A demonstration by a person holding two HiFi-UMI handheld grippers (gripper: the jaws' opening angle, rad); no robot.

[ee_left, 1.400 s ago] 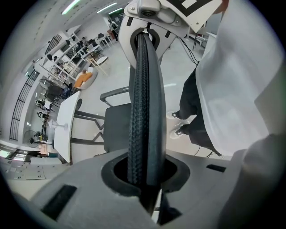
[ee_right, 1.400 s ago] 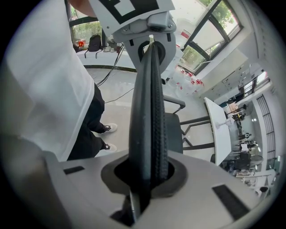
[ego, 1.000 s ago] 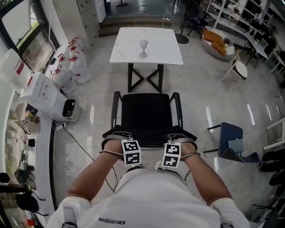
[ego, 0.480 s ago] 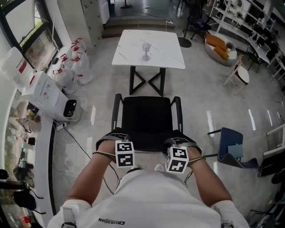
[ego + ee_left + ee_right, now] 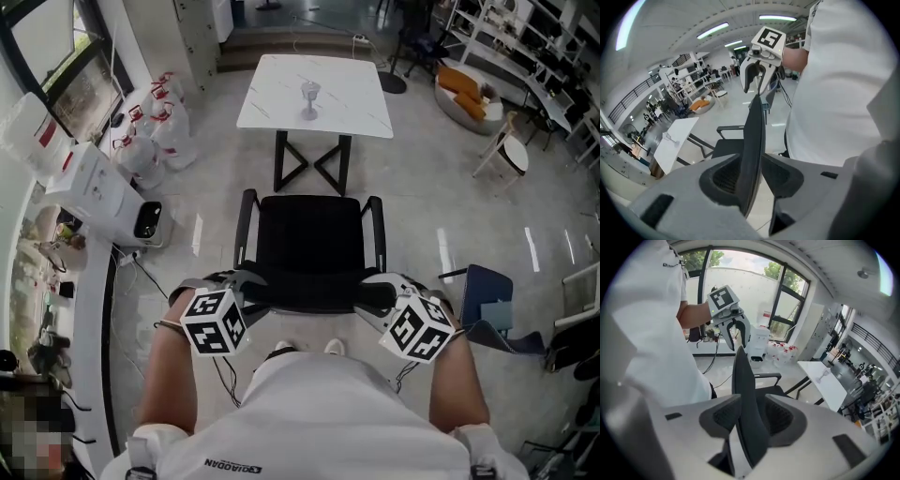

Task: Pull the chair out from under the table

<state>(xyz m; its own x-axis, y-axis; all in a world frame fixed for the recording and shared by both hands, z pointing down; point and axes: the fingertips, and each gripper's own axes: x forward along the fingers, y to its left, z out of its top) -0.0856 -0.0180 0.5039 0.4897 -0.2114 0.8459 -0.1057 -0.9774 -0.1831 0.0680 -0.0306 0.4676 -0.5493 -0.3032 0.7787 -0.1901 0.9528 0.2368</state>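
1. Chair (image 5: 309, 248): parked mid-floor, well clear of table (image 5: 347, 89). Strip of bare floor (image 5: 422, 187) visible between seat front and table legs. Looks fully pulled out; task judged essentially done.
2. Left gripper (image 5: 751, 164): jaws apart and closing, with the top edge of the backrest (image 5: 309, 298) between them, near its left corner. Resting against one pad, gap at the other. Not clamped.
3. Right gripper (image 5: 752, 404): jaws apart, around the same top edge near its right corner. No squeeze visible, not clamped either.
4. Handling (judgement): rigid frame, probably medium weight. Base hidden under seat, so cannot tell castors from fixed legs. Glossy tile, so likely to slide easily with little scraping.
5. Backrest: thin dark panel, stiff-looking, probably with a little flex at the top. Narrow enough for the jaws and grippy enough for ribbed pads.
6. Where to hold: top edge near both corners, symmetric, to keep the pull straight. Armrests (image 5: 246, 225) a lower, sturdier fallback.
7. For any further pull: level, not upward, since a high grip risks tipping the chair back.
8. Watch-outs: torso right behind backrest, little room left. Cable (image 5: 159, 291) on floor near the left side.
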